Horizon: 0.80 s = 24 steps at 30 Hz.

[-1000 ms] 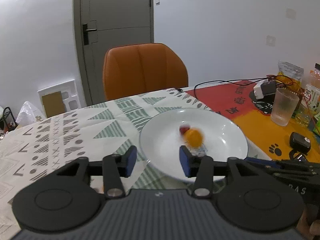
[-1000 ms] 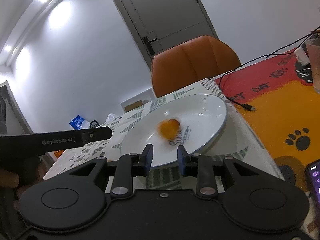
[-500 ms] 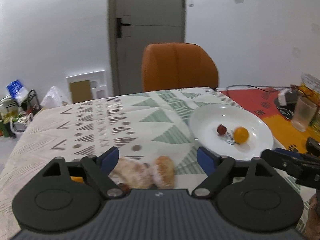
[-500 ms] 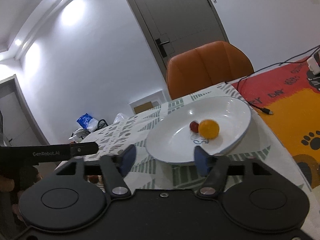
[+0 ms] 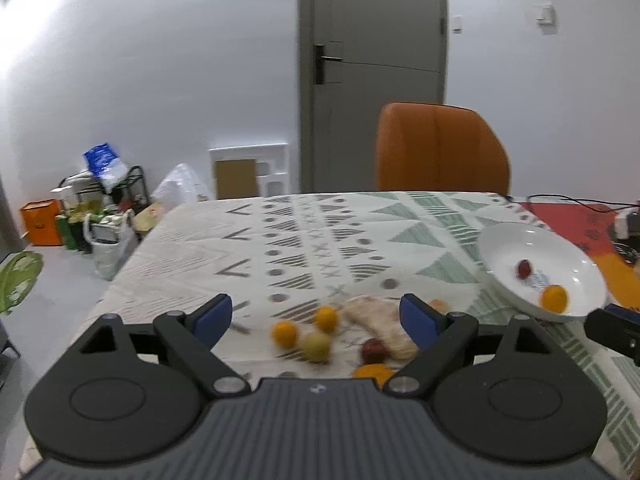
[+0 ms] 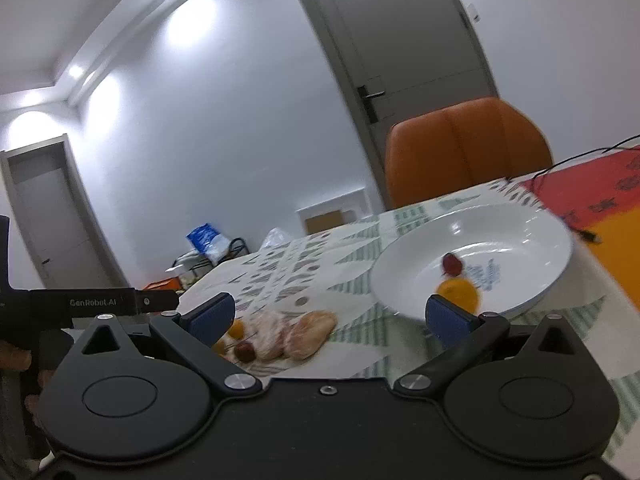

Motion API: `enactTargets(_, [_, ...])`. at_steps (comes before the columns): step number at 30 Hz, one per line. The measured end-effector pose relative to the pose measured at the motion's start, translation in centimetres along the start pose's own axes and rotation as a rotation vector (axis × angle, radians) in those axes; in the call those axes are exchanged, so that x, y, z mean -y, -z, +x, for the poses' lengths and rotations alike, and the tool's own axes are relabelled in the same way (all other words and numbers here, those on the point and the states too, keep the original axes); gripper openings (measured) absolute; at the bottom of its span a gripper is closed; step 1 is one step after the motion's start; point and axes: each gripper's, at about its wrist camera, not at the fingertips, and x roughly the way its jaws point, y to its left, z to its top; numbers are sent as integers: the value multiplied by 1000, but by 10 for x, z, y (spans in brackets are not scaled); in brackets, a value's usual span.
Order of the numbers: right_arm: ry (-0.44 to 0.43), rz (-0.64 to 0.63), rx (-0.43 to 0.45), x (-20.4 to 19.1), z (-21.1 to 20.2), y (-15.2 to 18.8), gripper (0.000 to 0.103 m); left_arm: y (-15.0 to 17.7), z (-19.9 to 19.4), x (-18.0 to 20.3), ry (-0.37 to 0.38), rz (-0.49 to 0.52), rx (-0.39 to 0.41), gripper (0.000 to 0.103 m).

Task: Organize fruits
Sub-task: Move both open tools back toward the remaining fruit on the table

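The bench (image 5: 304,240), under its patterned cloth, carries everything that matters. On its right side sits the white plate (image 5: 500,240), already holding an orange fruit (image 5: 554,298) and a small red one (image 5: 524,268), well apart from the loose pile. That pile lies close in front of the left tool (image 5: 316,316): two pale pastry-like pieces (image 5: 372,312) with their long axes running roughly away from the camera, and around them small round fruits, namely two orange ones (image 5: 285,334) side by side, a yellowish one (image 5: 317,345), a red one (image 5: 373,350) and another orange one (image 5: 370,372) nearest the tool's body.

The relation the next pick turns on: the pile sits directly ahead of and below the left tool, between the lines of its fingers, while from the right tool (image 6: 327,316) it lies off to the left and the plate lies ahead to the right. So the left hand is the nearer one for a pick (my judgement).

Both tools have just been opening. The left one now stands wide, tilted downward toward the pile, with nothing clamped; the fruits lie on the cloth beyond the pads, not pressed by them. The right one stands at its widest, nearly level, also holding nothing, its right finger (image 6: 450,322) overlapping the plate's near rim in the picture.

Round fruits will likely roll if nudged.
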Motion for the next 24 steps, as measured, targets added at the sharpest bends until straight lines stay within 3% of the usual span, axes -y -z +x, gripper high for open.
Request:
enactTargets(8, [-43,-6,-50,-9,8,5,103,18,7,-25,-54,-52,-35,90])
enactTargets(24, [-22,-52,-157,-24,33,8,103,47,10,-59,-42,-135,-39,90])
